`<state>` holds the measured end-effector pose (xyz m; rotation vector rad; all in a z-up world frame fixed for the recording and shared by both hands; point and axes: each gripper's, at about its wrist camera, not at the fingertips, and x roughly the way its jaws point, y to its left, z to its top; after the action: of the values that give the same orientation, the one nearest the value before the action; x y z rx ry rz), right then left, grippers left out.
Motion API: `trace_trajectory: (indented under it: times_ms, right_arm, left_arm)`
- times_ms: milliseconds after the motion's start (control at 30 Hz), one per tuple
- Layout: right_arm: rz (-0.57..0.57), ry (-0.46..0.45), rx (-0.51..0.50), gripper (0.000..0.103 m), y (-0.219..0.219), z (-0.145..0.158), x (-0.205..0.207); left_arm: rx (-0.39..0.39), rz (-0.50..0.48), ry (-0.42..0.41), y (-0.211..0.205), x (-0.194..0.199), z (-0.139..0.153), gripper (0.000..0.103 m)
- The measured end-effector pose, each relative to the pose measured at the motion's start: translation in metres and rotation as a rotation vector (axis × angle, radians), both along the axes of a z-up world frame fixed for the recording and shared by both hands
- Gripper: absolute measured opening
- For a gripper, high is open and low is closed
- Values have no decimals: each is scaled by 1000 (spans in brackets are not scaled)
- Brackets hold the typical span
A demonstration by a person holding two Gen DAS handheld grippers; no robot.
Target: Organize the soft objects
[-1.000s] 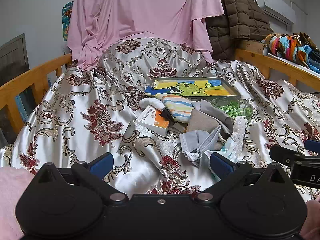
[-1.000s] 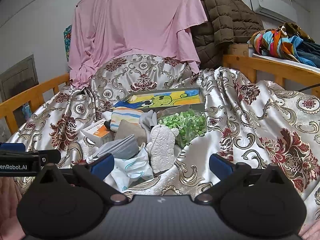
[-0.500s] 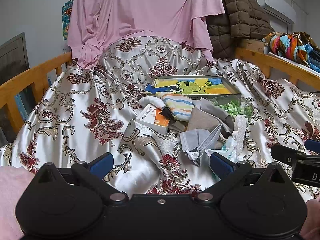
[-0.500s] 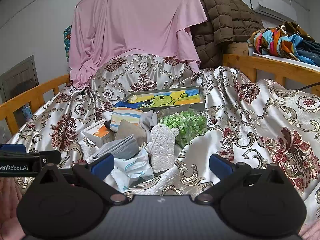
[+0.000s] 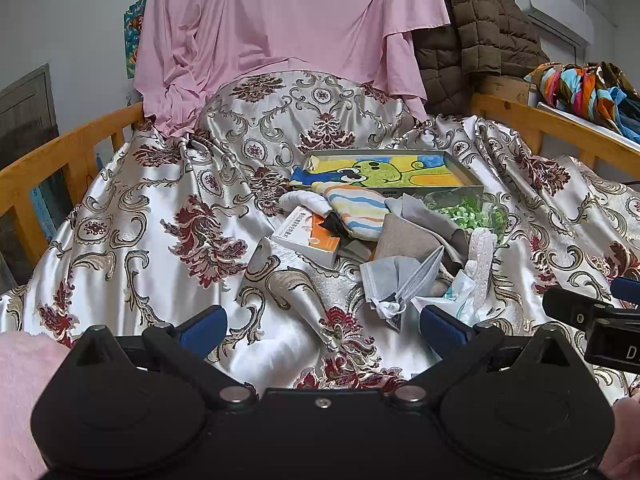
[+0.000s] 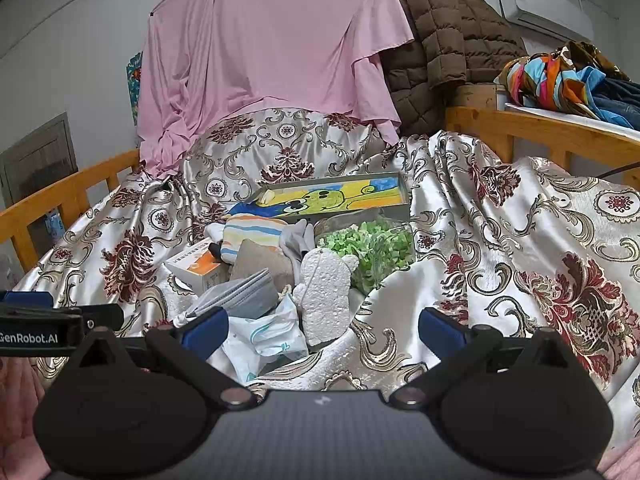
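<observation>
On a bed draped in a silver satin cover (image 5: 168, 216) with maroon flowers, one small heap of soft goods lies mid-mattress, just ahead of two hand-held grippers. The left gripper (image 5: 322, 326) hangs with its two blue-padded fingers spread wide and nothing between them; the right gripper (image 6: 323, 327) is likewise released and empty, its left finger just beside a crumpled white plastic bag (image 6: 266, 334). Counted in the heap: one striped cloth (image 5: 358, 210), one tan cloth (image 5: 406, 240), one grey face mask (image 5: 400, 276), one white foam bear shape (image 6: 326, 294), one white-and-orange carton (image 5: 308, 234) and one clear tub of green pieces (image 6: 374, 246). Behind them sits one flat tray (image 5: 460, 168) with a cartoon picture on its floor. One pink sheet (image 5: 280, 28) and one brown quilted jacket (image 5: 472, 32) hang at the head of the bed, between two wooden rails.
</observation>
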<state>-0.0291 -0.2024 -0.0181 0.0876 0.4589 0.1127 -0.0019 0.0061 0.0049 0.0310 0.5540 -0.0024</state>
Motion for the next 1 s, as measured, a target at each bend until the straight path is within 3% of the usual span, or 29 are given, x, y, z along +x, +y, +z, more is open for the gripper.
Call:
trace_trajectory:
  times_ms: [667,900,1000]
  right_arm:
    - [0,1,-1,103,0,0,0]
    - [13,25,-2,103,0,6,7]
    - [51,44,-41,103,3,8,16]
  left_arm:
    - [-1,2,6,4,1,-3,102]
    - [-72,18,73,19,18,2,102]
    - [-53,-8,83,19,33,3,102]
